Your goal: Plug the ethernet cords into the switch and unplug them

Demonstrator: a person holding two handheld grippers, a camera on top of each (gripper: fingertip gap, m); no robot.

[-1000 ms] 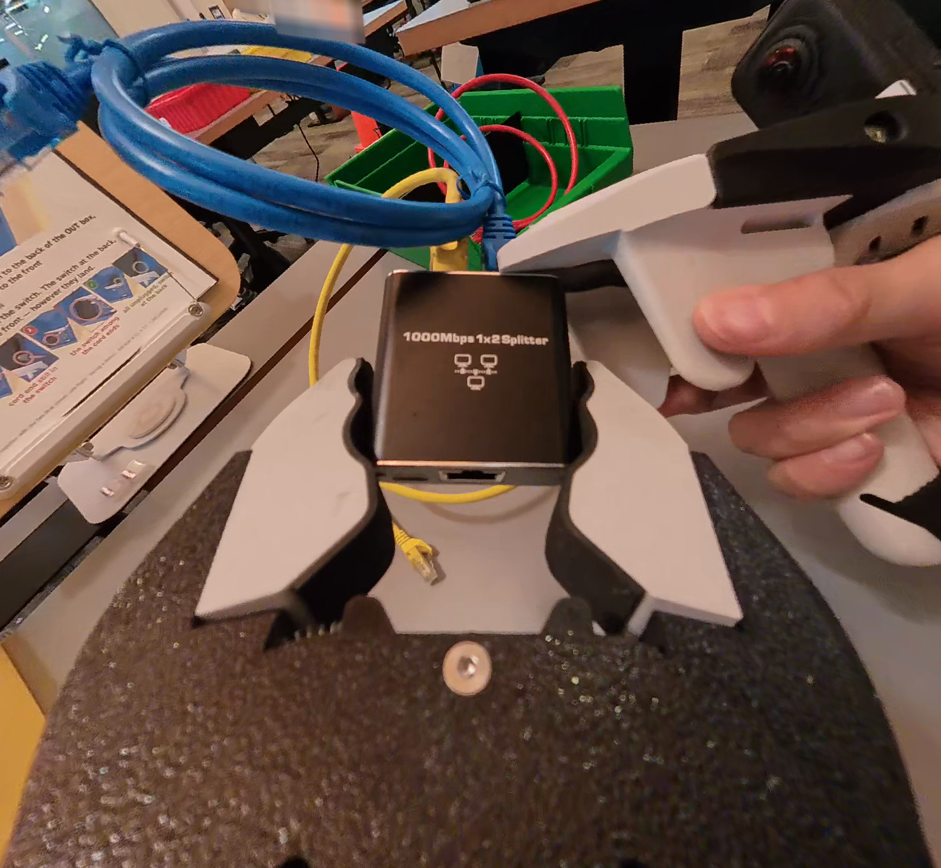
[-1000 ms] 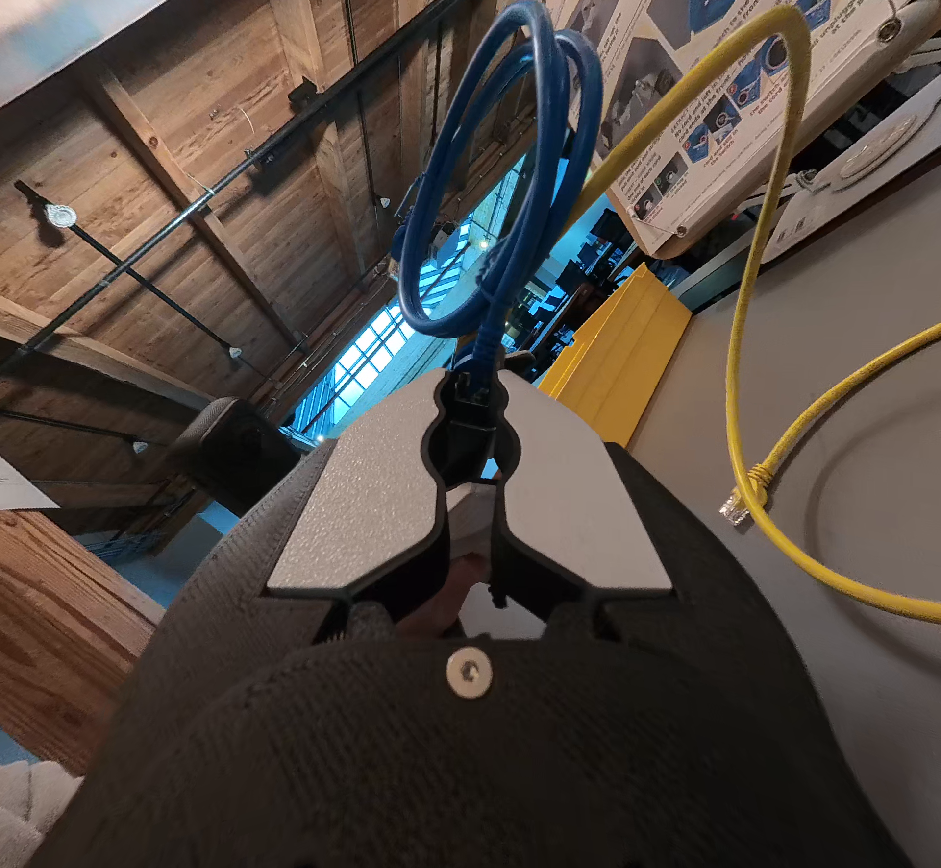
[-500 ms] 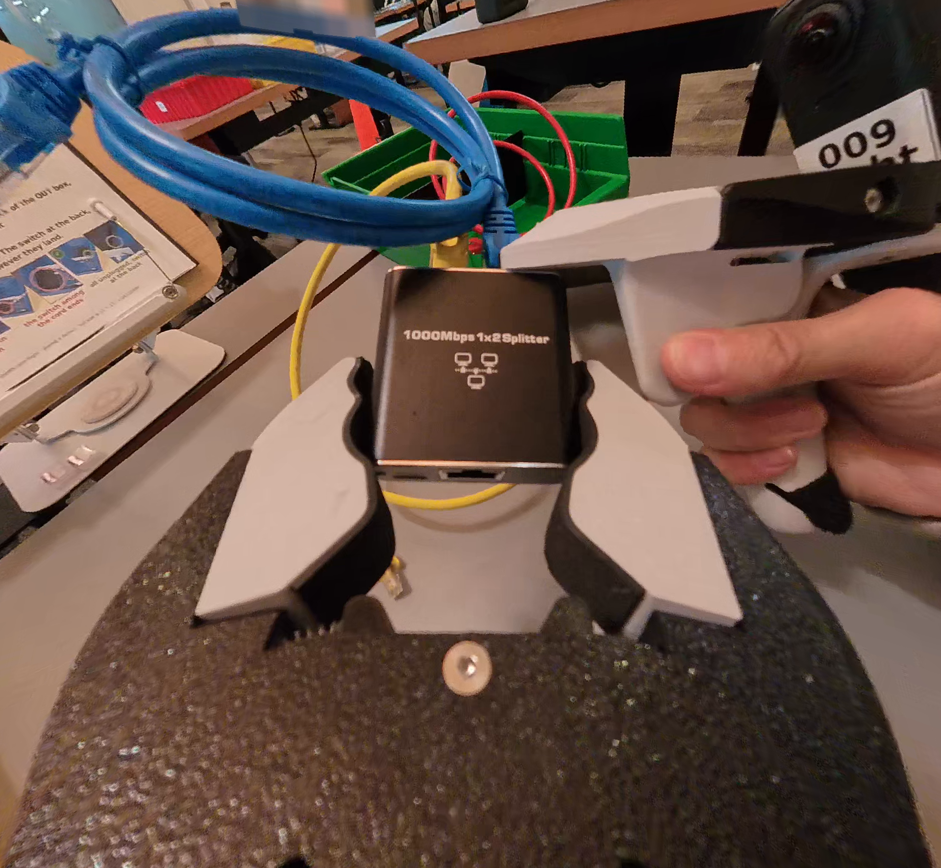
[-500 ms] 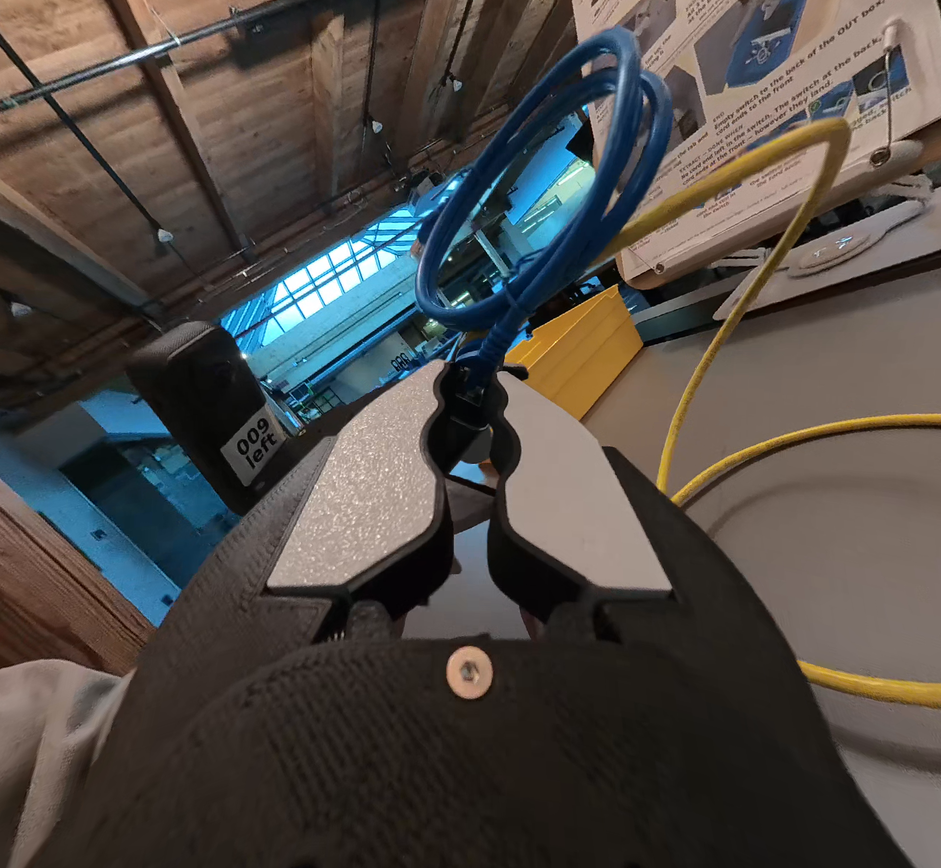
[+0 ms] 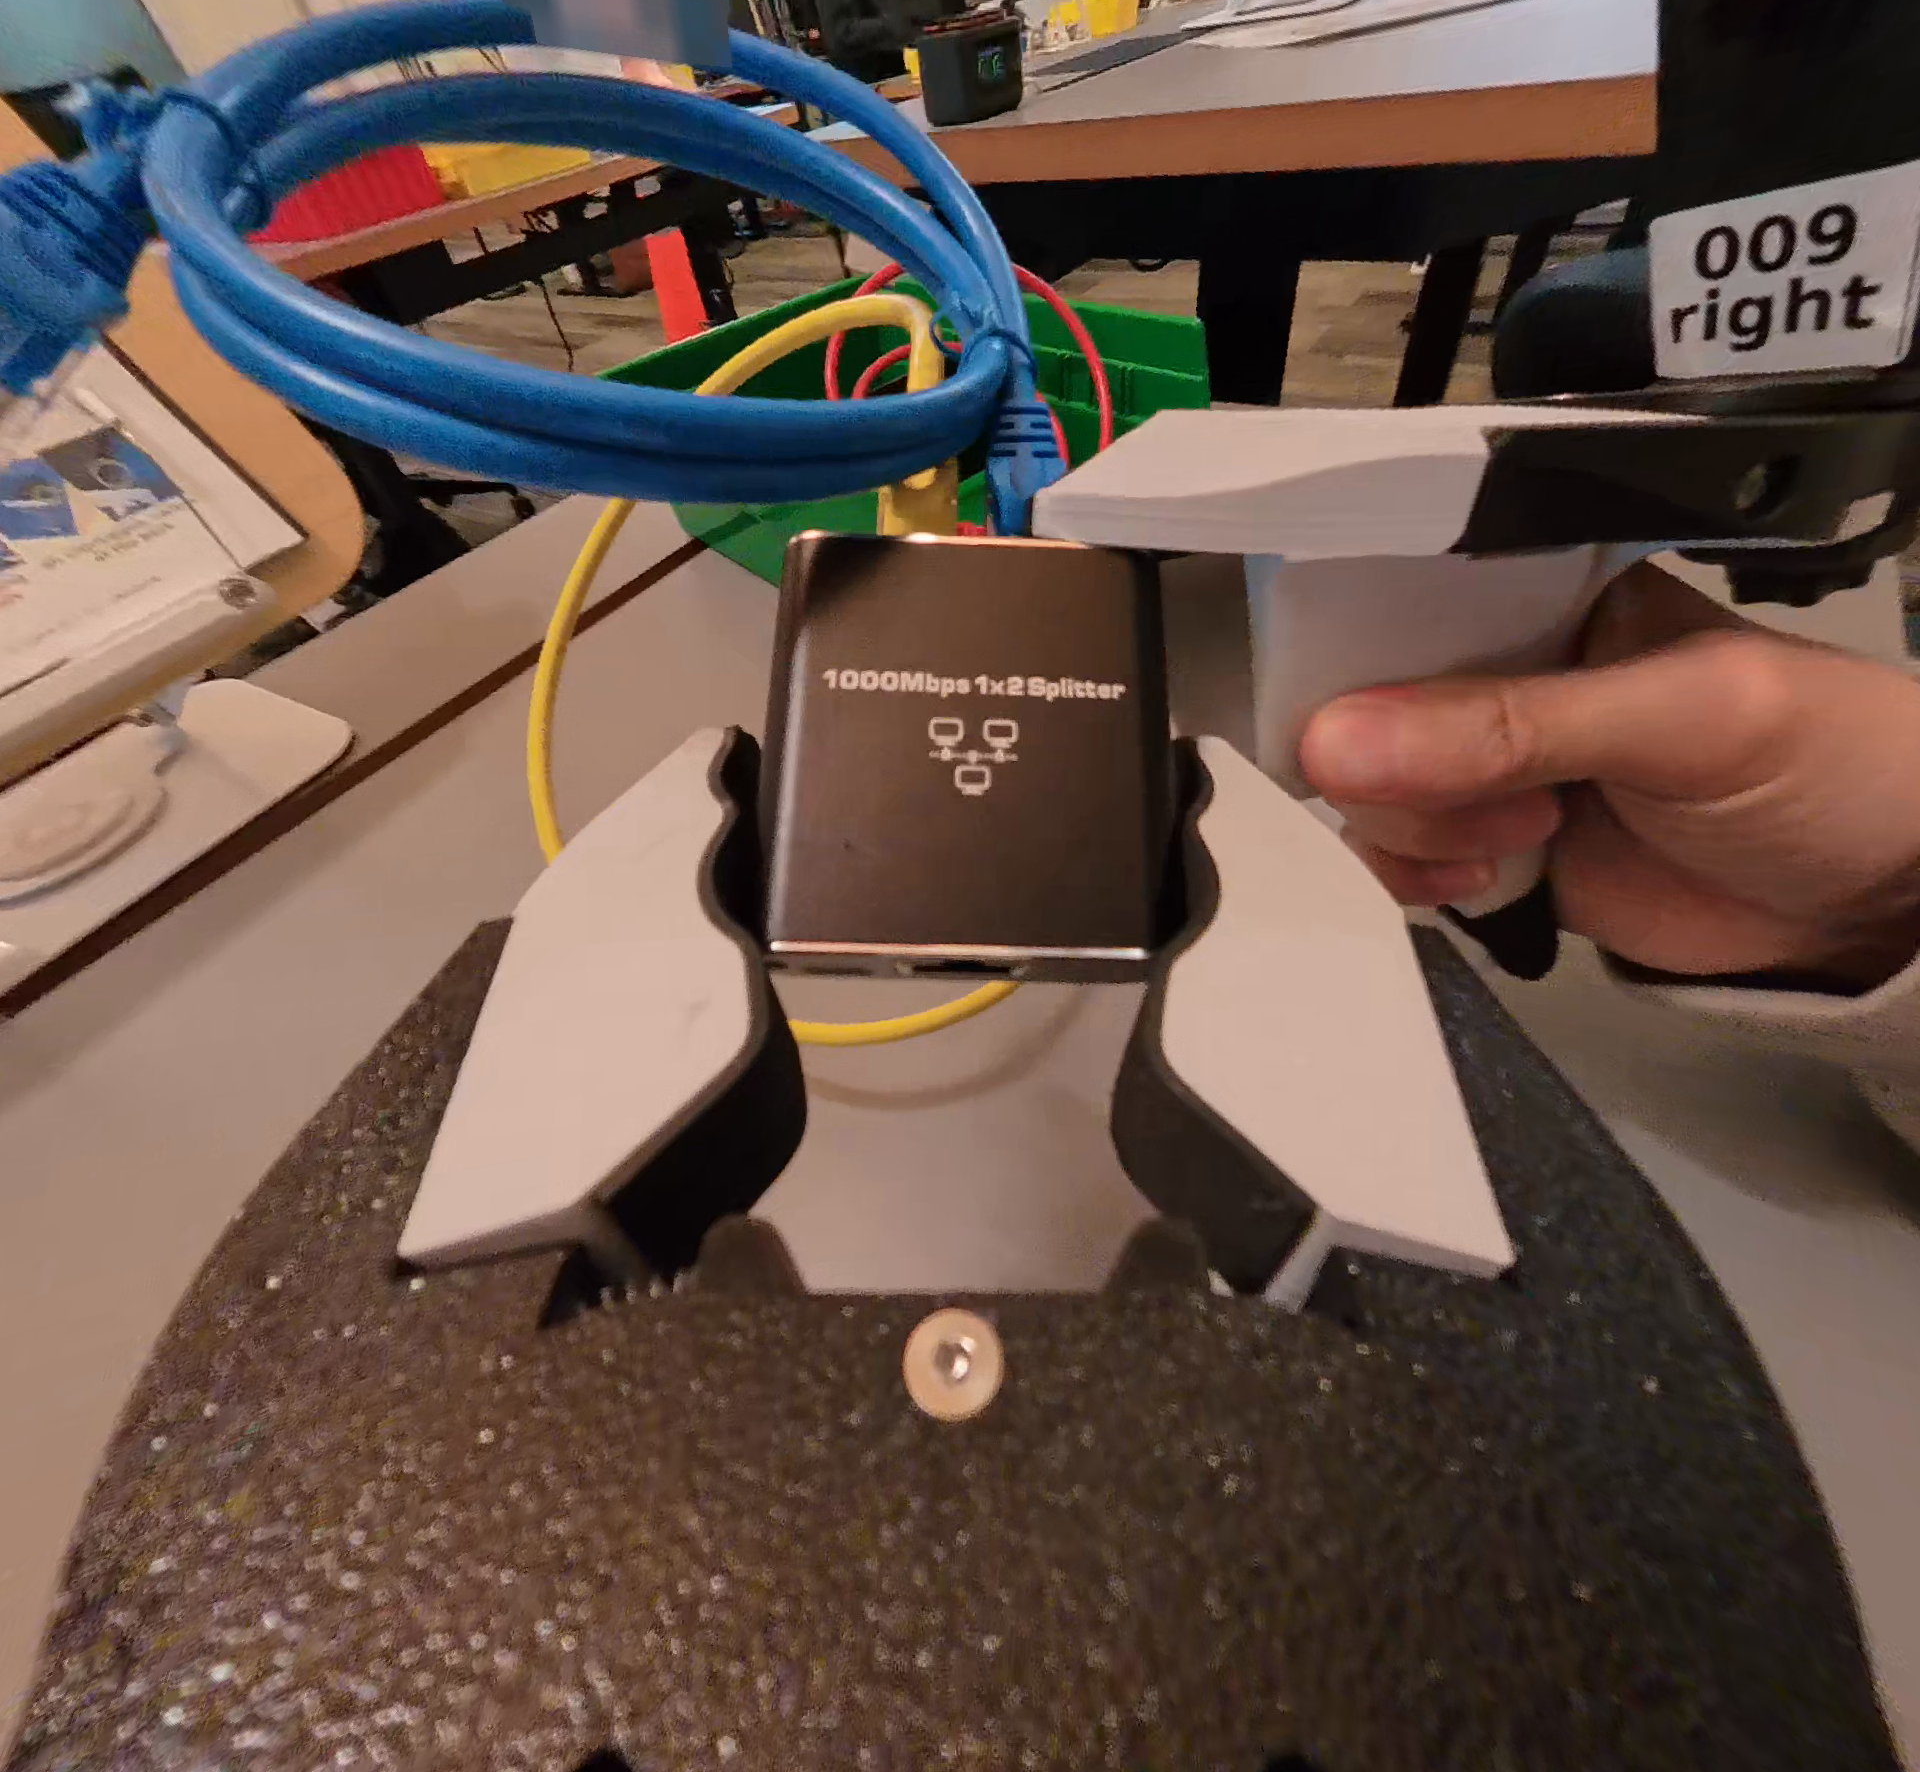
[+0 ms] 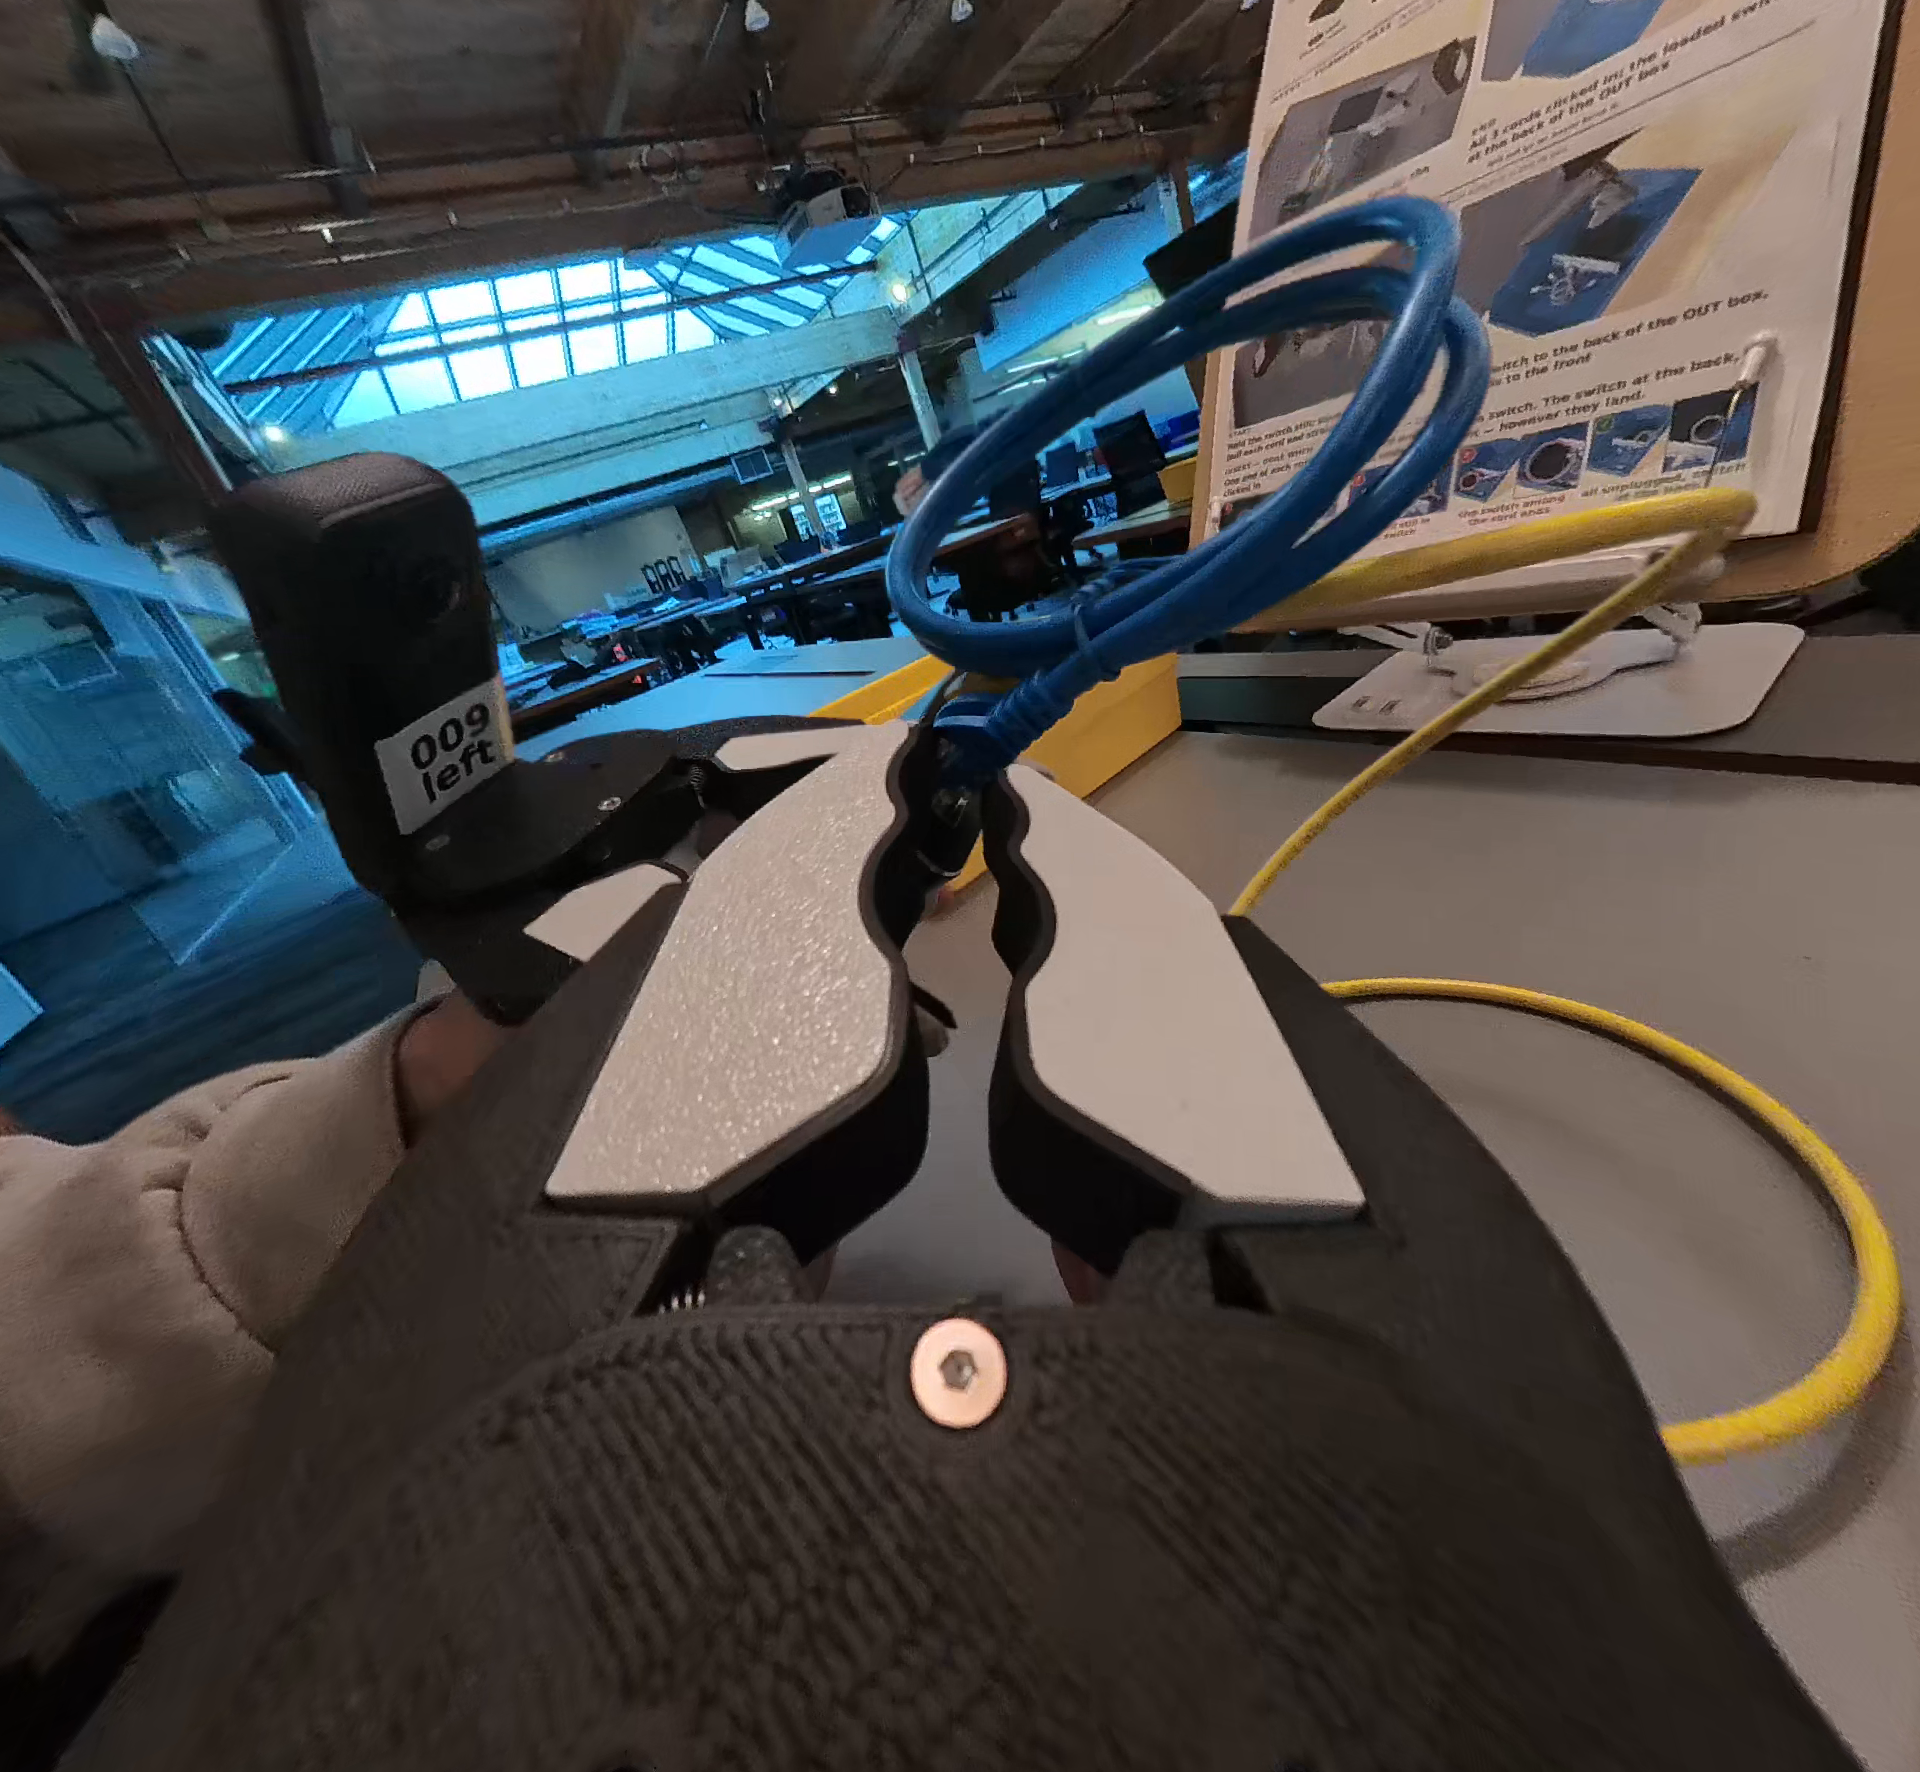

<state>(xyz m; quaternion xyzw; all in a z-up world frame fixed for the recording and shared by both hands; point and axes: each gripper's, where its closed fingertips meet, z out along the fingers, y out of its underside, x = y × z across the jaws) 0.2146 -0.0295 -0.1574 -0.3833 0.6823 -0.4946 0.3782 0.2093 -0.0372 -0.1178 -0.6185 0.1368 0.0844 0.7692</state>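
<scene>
In the left wrist view, our left gripper [image 5: 961, 875] was clamped on the black switch [image 5: 966, 756], whose long axis ran straight ahead to the far ports. There our right gripper [image 5: 1049, 507] came in from the right at the blue cord [image 5: 582, 413] plug, beside a plugged yellow cord [image 5: 551, 735]. The switch bore white lettering and a network icon.

In the right wrist view, our right gripper [image 6: 951, 813] was nearly closed, pinching the blue cord's [image 6: 1195, 569] plug boot; a printed instruction sheet [image 6: 1538, 195] stood behind.
</scene>
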